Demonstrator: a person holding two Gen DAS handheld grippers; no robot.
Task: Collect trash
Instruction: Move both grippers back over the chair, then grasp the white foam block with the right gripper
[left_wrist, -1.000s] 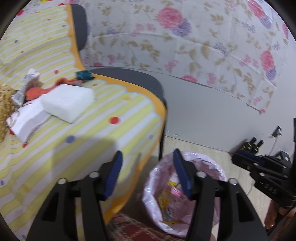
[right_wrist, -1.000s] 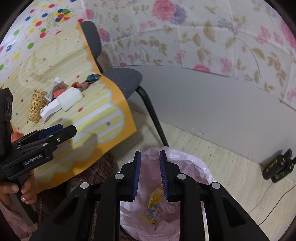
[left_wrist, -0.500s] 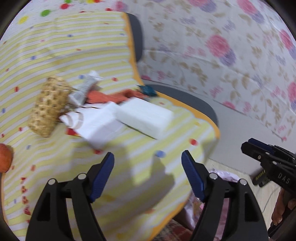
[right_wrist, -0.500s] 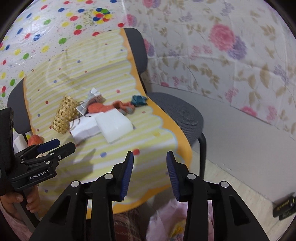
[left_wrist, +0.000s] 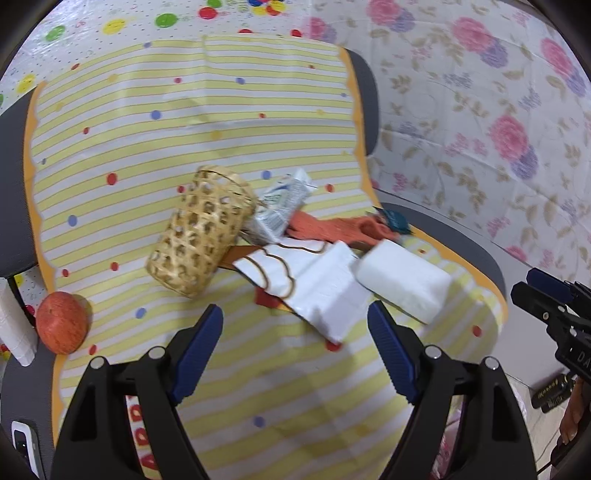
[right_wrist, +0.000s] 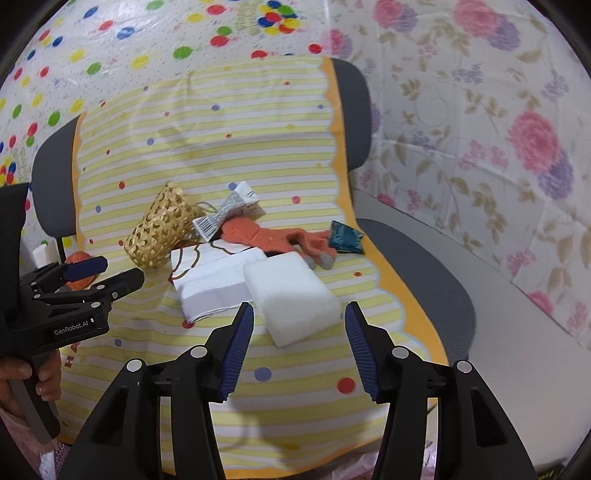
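Note:
On the striped cloth (left_wrist: 155, 129) over a chair lies a pile of items: a white foam block (left_wrist: 404, 280) (right_wrist: 291, 295), a white folded paper bag (left_wrist: 317, 288) (right_wrist: 212, 278), a crumpled silver wrapper (left_wrist: 282, 206) (right_wrist: 225, 210), an orange glove (left_wrist: 332, 229) (right_wrist: 273, 236) and a blue wrapper (right_wrist: 345, 238). My left gripper (left_wrist: 295, 354) is open, just short of the paper bag. My right gripper (right_wrist: 299, 350) is open too, with the foam block just beyond its fingertips. Neither holds anything.
A woven basket (left_wrist: 199, 229) (right_wrist: 159, 230) lies on its side left of the pile. An orange fruit (left_wrist: 61, 326) sits at the cloth's left edge. The pink bin bag (left_wrist: 448, 450) peeks in at the bottom right. Floral sheeting (right_wrist: 498, 129) covers the wall.
Both grippers have swung up from the pink bin bag to the chair seat and come closer to the pile. Their jaws have opened wider, the right one from nearly shut.

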